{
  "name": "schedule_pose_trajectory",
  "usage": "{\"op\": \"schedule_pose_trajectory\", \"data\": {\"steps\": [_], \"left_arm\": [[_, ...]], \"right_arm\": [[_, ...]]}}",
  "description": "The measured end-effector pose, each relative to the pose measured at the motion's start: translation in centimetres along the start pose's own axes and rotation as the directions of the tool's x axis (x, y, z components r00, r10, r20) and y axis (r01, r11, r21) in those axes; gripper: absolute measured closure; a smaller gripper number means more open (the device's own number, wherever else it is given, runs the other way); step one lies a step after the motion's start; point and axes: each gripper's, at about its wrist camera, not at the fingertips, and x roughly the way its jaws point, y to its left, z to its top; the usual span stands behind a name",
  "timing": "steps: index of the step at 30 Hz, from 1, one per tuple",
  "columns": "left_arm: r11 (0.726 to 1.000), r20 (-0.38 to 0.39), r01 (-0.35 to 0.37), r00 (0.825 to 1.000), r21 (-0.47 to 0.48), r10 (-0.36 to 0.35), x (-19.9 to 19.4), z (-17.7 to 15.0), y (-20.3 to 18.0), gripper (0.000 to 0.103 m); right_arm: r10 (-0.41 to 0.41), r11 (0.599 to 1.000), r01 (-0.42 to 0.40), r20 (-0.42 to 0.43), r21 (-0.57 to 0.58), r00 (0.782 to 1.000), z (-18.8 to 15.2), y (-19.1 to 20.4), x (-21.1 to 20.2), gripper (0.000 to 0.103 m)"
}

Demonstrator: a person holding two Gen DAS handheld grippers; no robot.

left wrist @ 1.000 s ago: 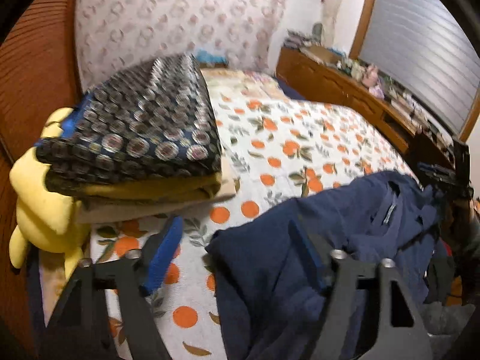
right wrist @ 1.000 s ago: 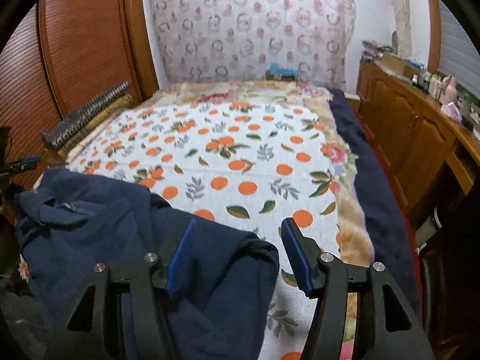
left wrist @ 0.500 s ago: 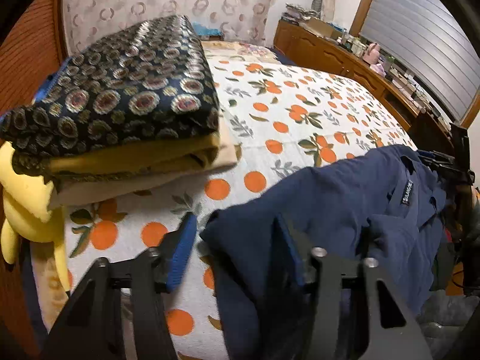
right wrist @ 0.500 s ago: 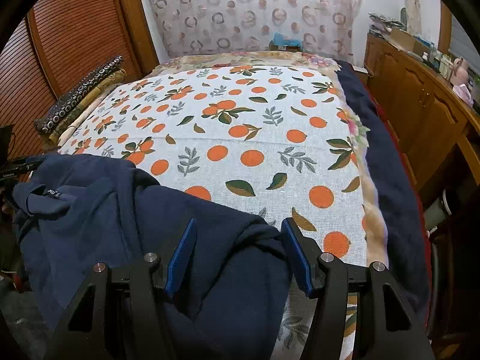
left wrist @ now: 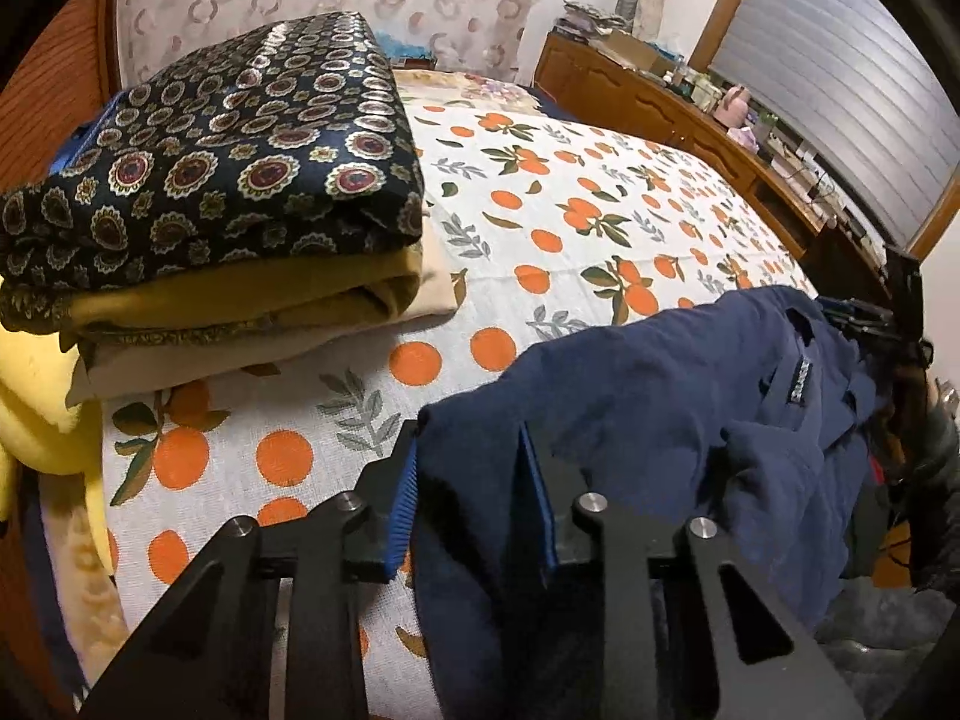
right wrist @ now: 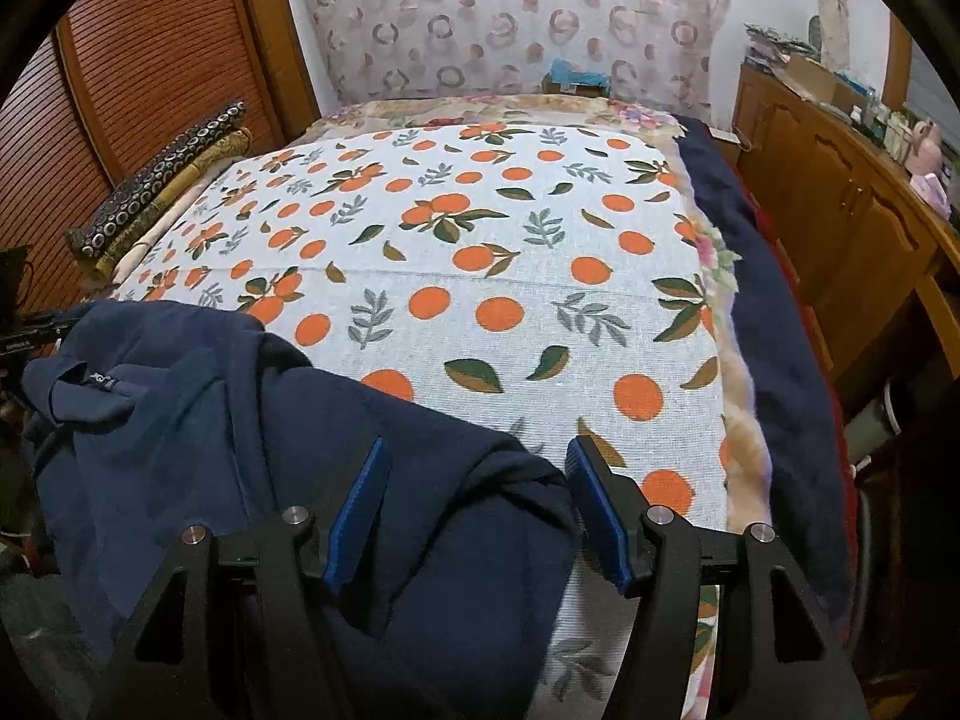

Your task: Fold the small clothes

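At the far left of the left wrist view, a yellow plush toy [left wrist: 42, 408] sits at the bed's edge. Next to it is a stack of folded clothes [left wrist: 240, 264], with a dark cloth with round patterns on top and mustard and cream ones under it. The orange-print bedsheet [left wrist: 570, 222] covers the bed.

The task's thing is a navy blue garment [left wrist: 648, 408]. It lies bunched at the near edge of the bed, with part of it hanging down over the side. A small label [left wrist: 799, 383] shows near its collar.

The left gripper [left wrist: 471, 498] has pinched one corner of the navy cloth. The cloth fills the narrow gap between its blue pads [left wrist: 403, 510], so it looks clamped on.

In the right wrist view, the same navy blue garment [right wrist: 180, 420] fills the lower left. The right gripper [right wrist: 477, 510] sits over another bunched bit of it. Its pads [right wrist: 600, 516] are spread wide and are not squeezing the cloth.

A wooden cabinet [right wrist: 840, 228] stands well off to the right of the bed.

This looks like the very start: grabbing the garment so it can be spread flat. Nothing is folded on it yet.

Next, the right gripper likely needs to pinch its bit of cloth. Then both can lift it and lay it smooth on the sheet. The cloth is soft and floppy, so both need a firm hold.
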Motion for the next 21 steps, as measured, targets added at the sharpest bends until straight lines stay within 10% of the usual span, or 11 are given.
{"op": "schedule_pose_trajectory", "data": {"steps": [7, 13, 21], "left_arm": [[1.0, 0.006, 0.004, 1.0, 0.029, -0.004, -0.4, -0.1, -0.3, 0.084], [0.998, 0.073, 0.046, 0.996, 0.05, -0.049, -2.8, -0.1, -1.6, 0.089], [0.995, 0.218, 0.067, 0.973, 0.072, -0.081, -8.4, 0.0, -3.6, 0.091]], "right_arm": [[-0.008, 1.0, 0.008, 0.006, -0.015, 1.0, -0.4, 0.5, -0.1, 0.039], [0.108, 0.994, -0.108, 0.005, -0.036, 0.994, -1.0, 1.3, -0.6, 0.09], [0.094, 0.995, -0.085, 0.188, -0.057, 0.978, -0.3, 2.1, -7.6, 0.094]]}}
